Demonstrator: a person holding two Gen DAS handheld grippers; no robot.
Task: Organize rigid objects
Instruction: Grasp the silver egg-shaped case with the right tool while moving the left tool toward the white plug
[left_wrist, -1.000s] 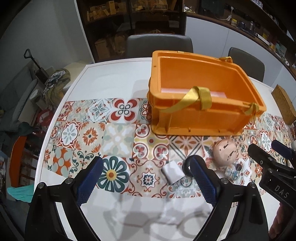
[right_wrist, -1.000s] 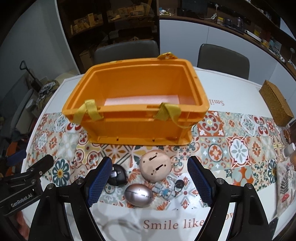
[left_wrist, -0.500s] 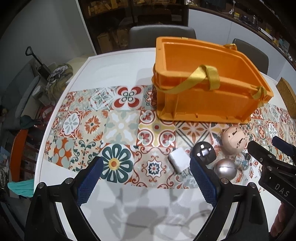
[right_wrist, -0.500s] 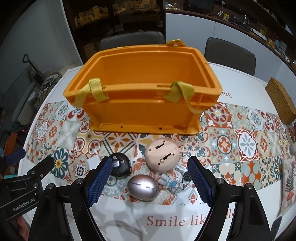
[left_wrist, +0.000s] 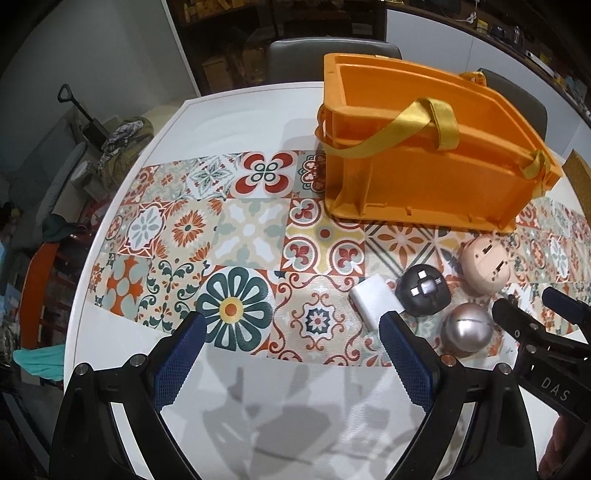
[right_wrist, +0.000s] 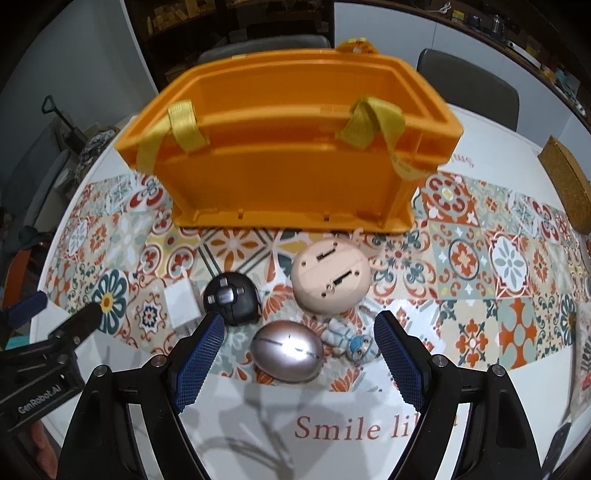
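Above the table (right_wrist: 480, 413), both wide-open grippers, left (left_wrist: 291, 354) and right (right_wrist: 299, 354), have sunk closer to the small objects.

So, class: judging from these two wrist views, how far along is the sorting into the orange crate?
Done: nothing visibly packed. In hand: nothing; the left hand-held gripper and right hand-held gripper are open. Left: white block, black ball, beige ball, silver egg and figurine lie before the orange crate.
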